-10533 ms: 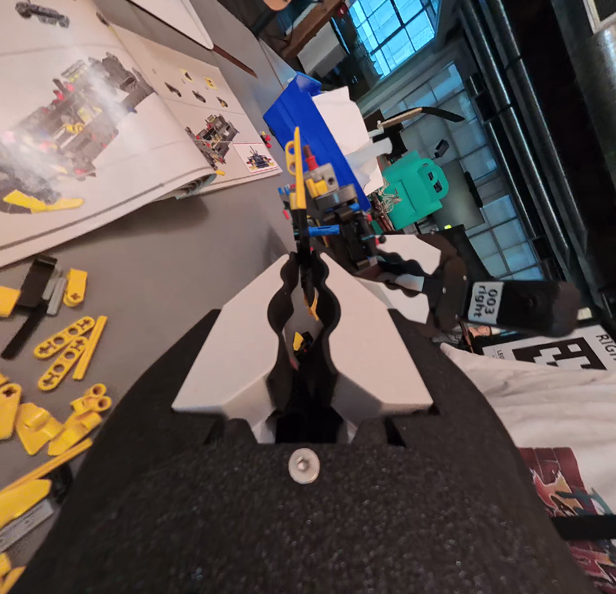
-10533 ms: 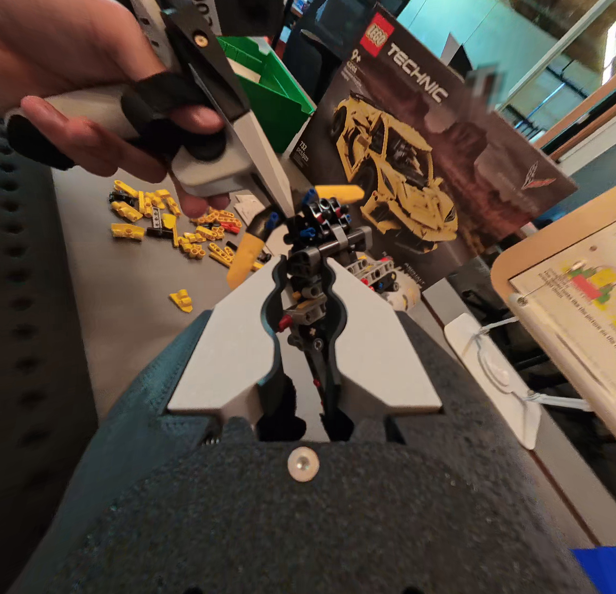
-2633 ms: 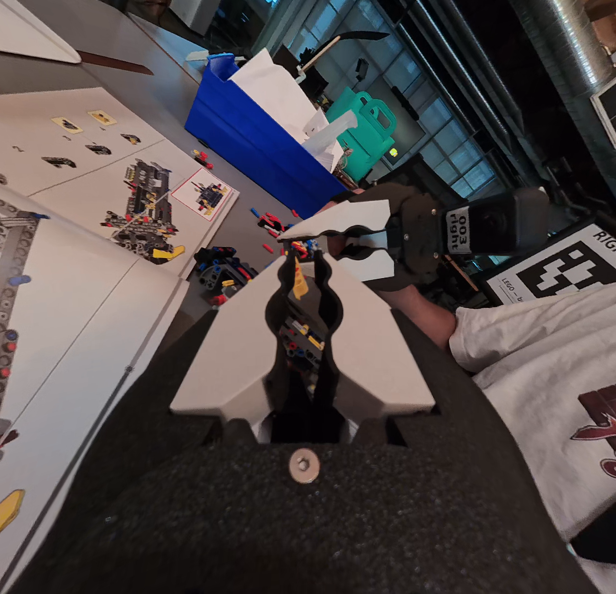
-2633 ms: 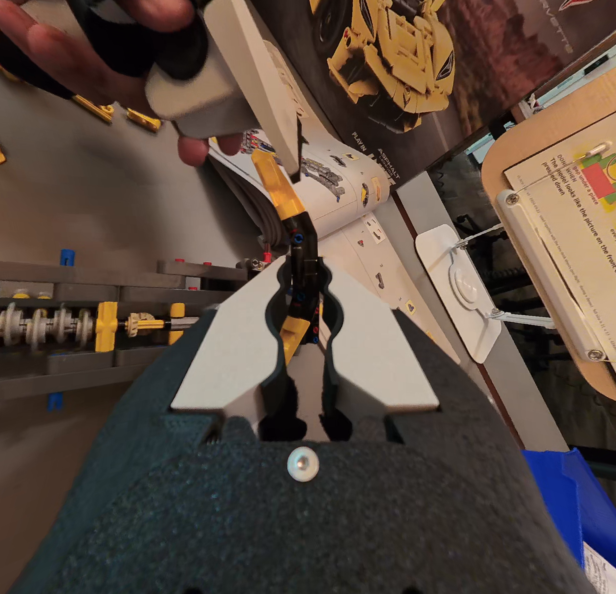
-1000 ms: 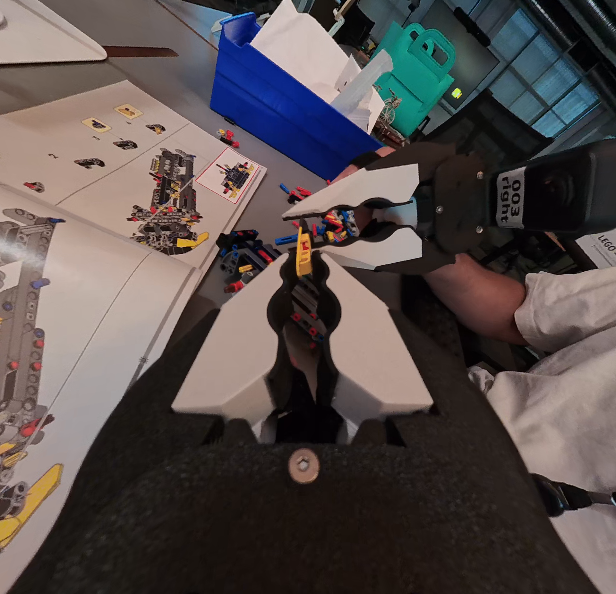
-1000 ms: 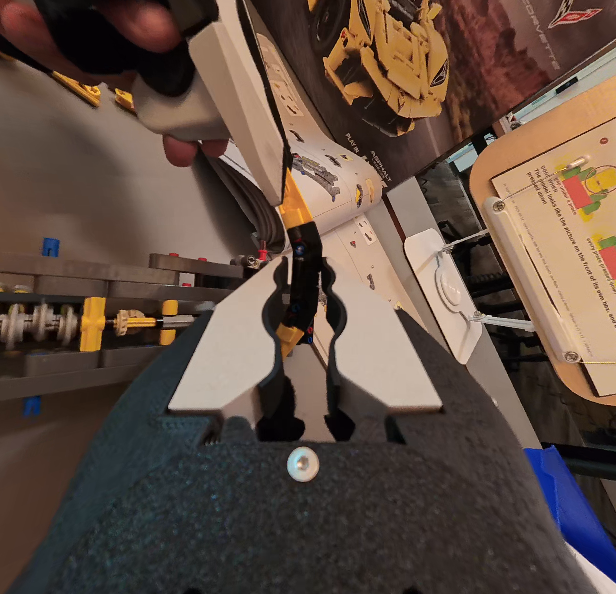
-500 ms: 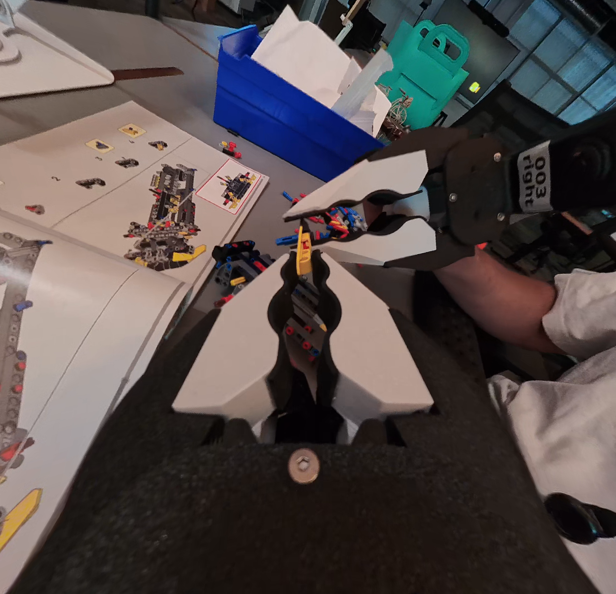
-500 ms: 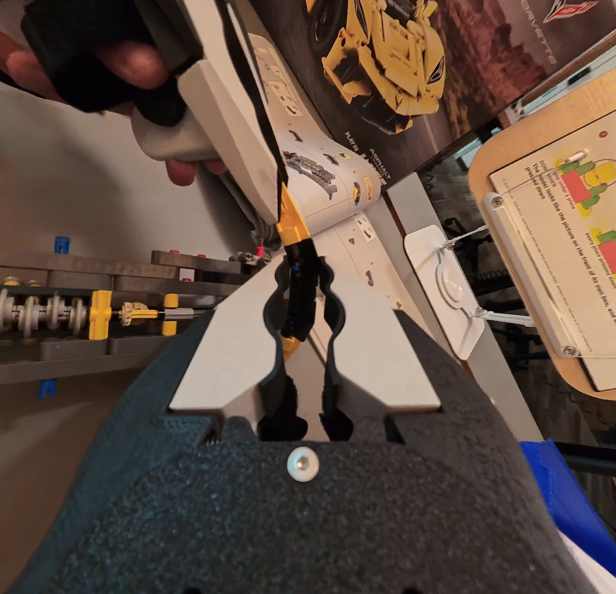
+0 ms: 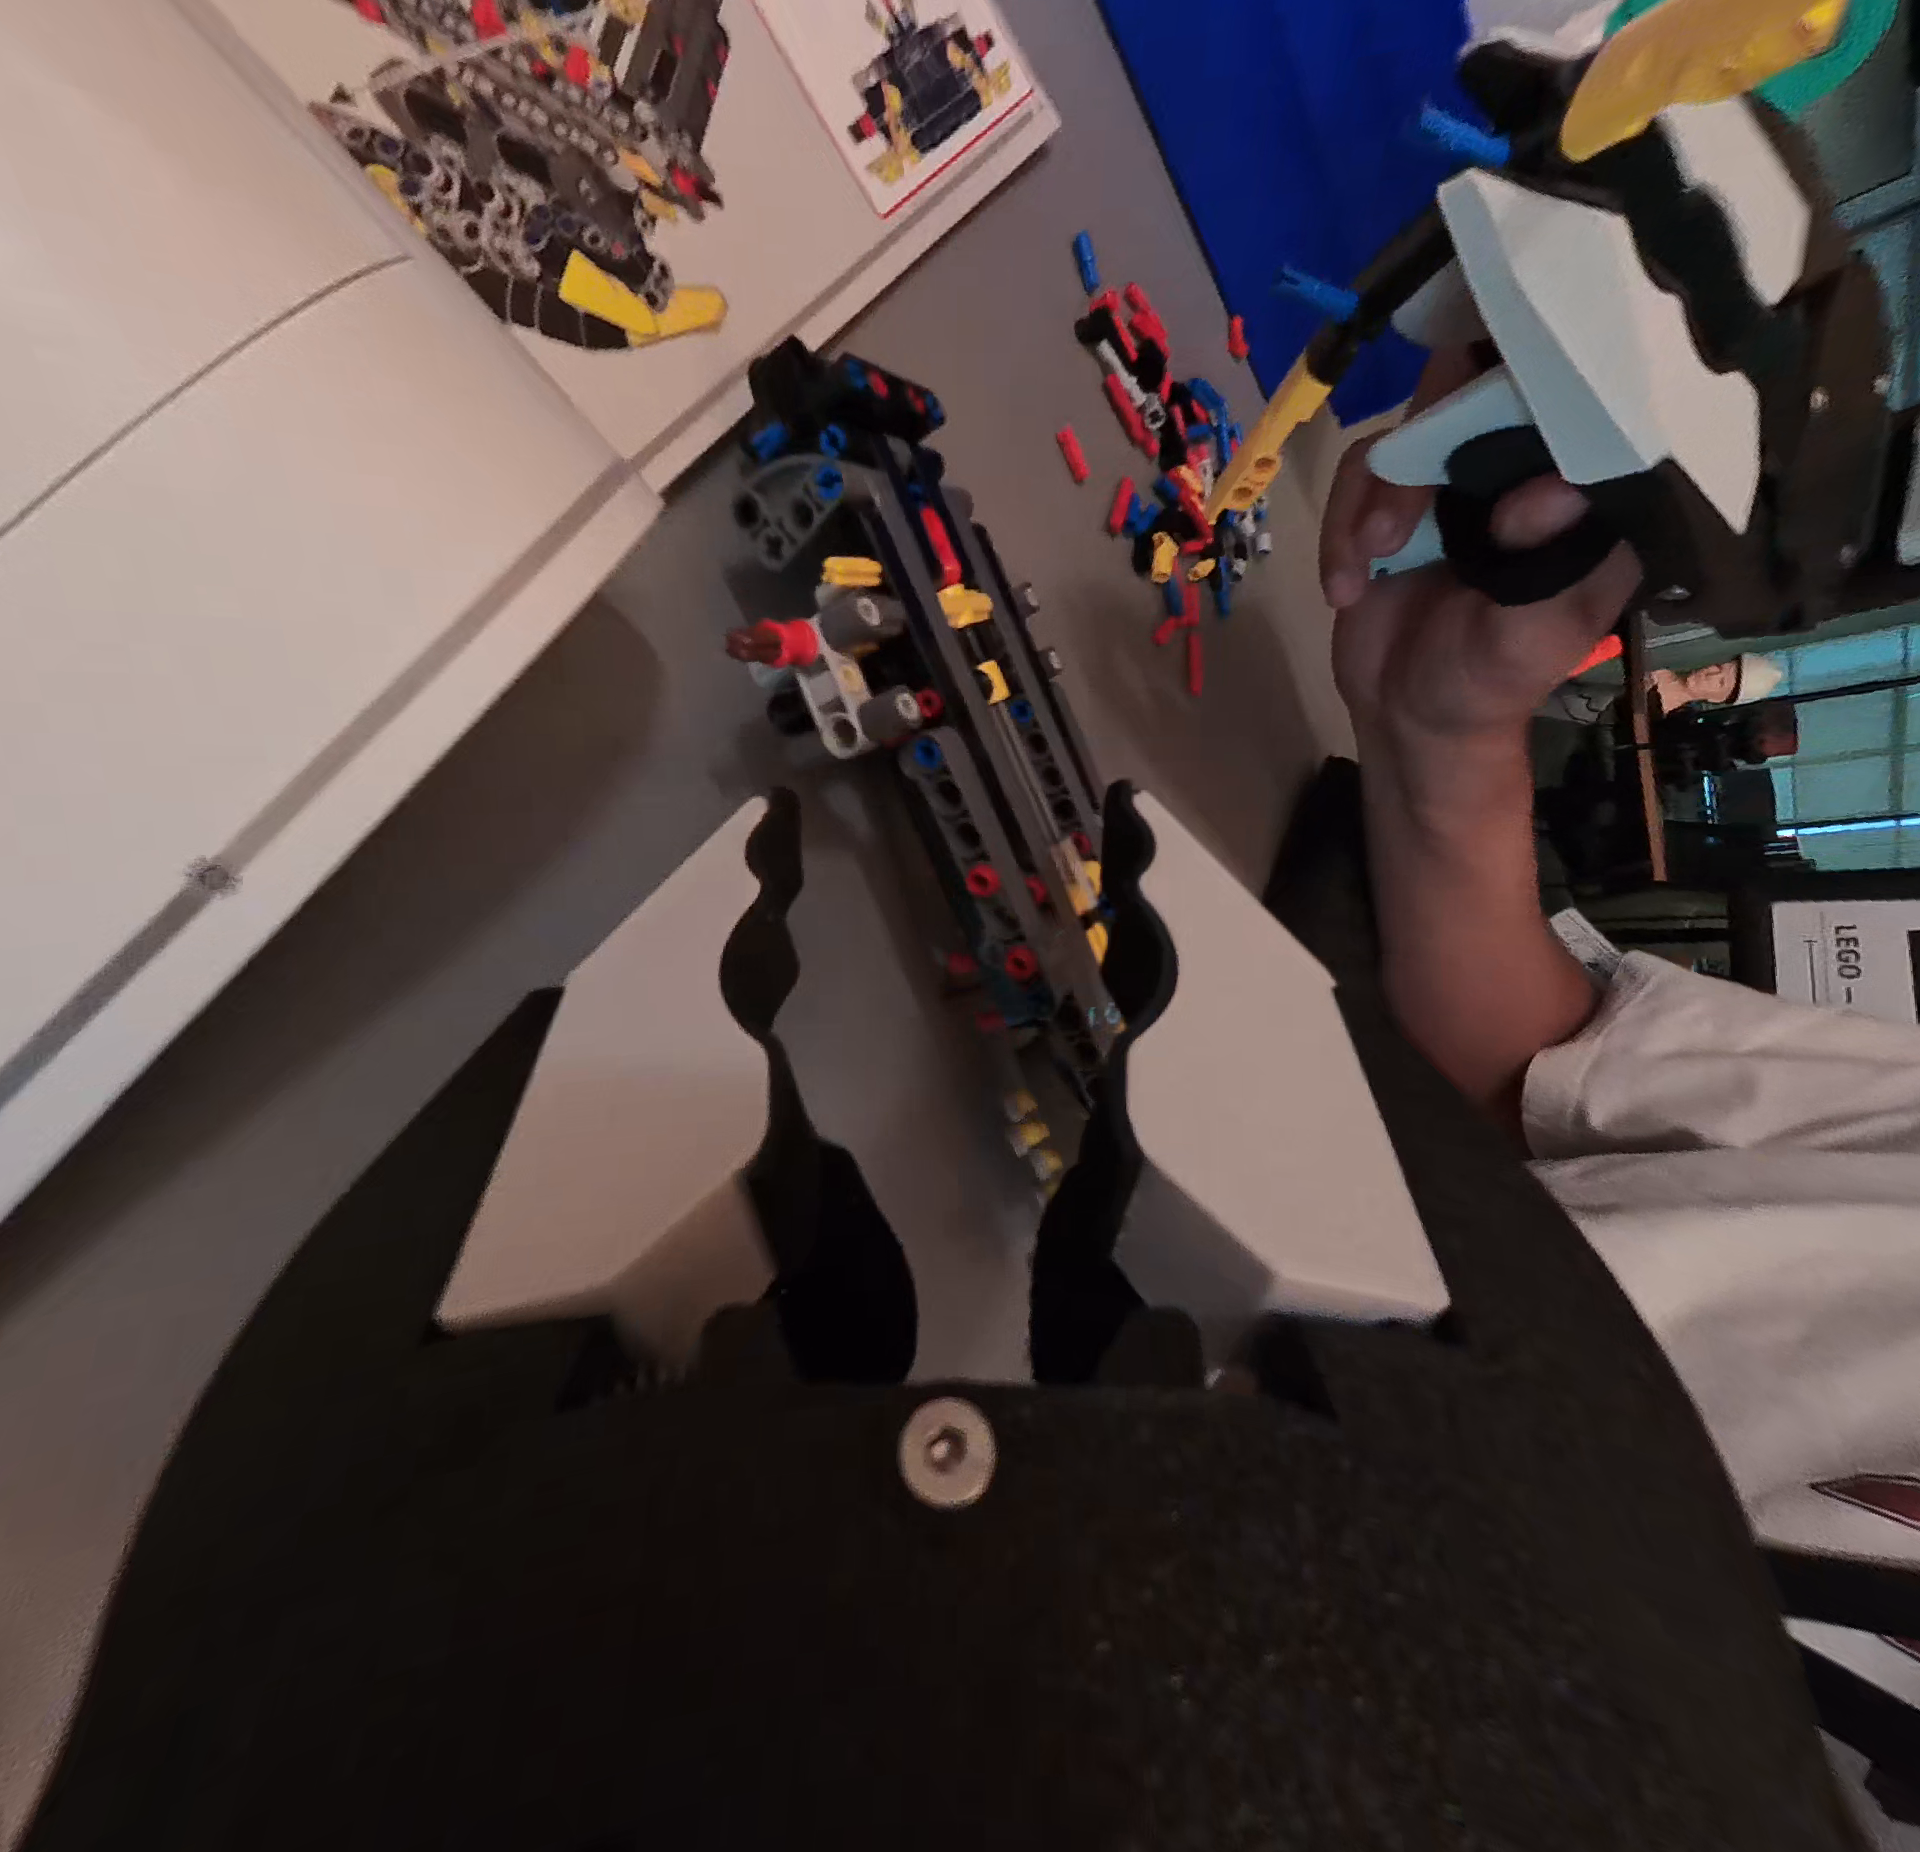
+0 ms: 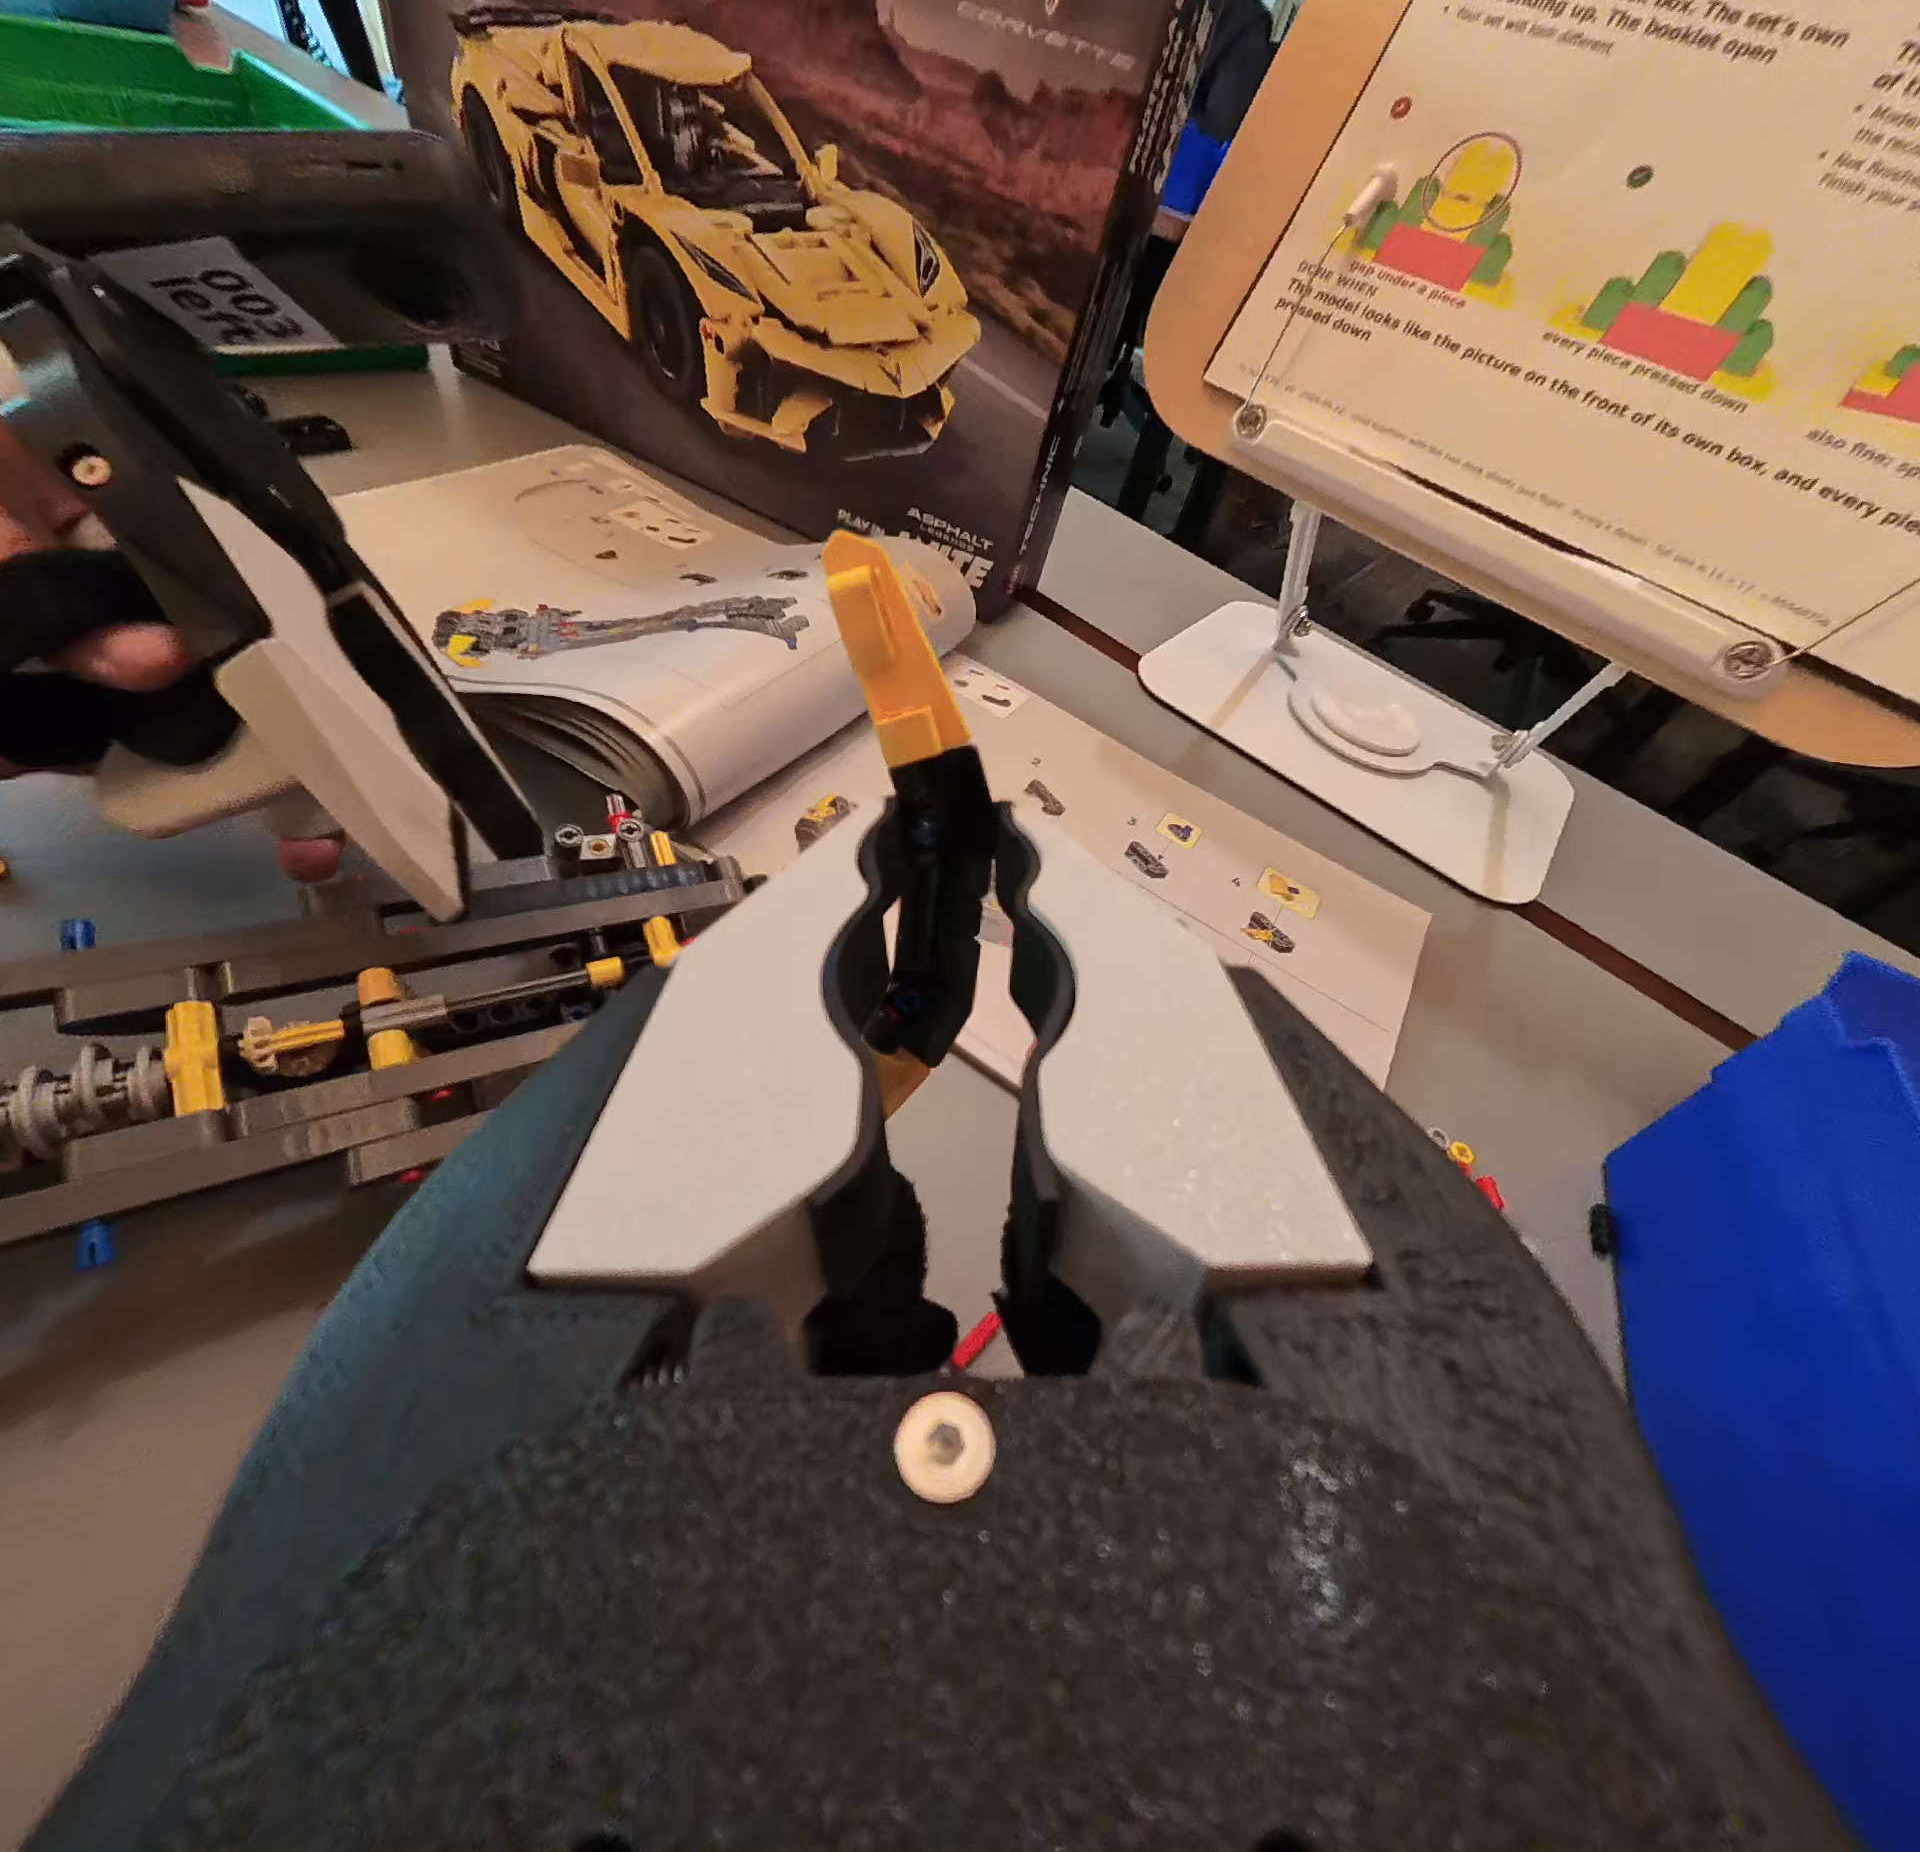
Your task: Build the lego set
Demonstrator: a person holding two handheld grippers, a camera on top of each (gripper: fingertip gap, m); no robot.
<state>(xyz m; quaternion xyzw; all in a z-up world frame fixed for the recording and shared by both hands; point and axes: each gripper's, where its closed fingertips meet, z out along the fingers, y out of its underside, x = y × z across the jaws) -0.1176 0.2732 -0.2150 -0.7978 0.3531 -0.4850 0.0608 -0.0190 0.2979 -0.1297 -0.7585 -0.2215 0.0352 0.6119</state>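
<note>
your right claw (image 10: 943, 872) is closed tight on a slim black sub-assembly tipped with a yellow panel (image 10: 891, 649), lifted clear of the desk (image 10: 1558, 981). the grip sits low on the black section, so the piece could pivot or slip if you push it sideways while mating it, and its small blue pins could miss their holes. your left claw (image 9: 945, 815) is wide open, holding nothing, its right finger just beside or touching the long dark chassis (image 9: 935, 722), which lies flat on the desk next to the open instruction booklet (image 9: 312, 431). with the chassis unheld, it may slide away under pressure.
</note>
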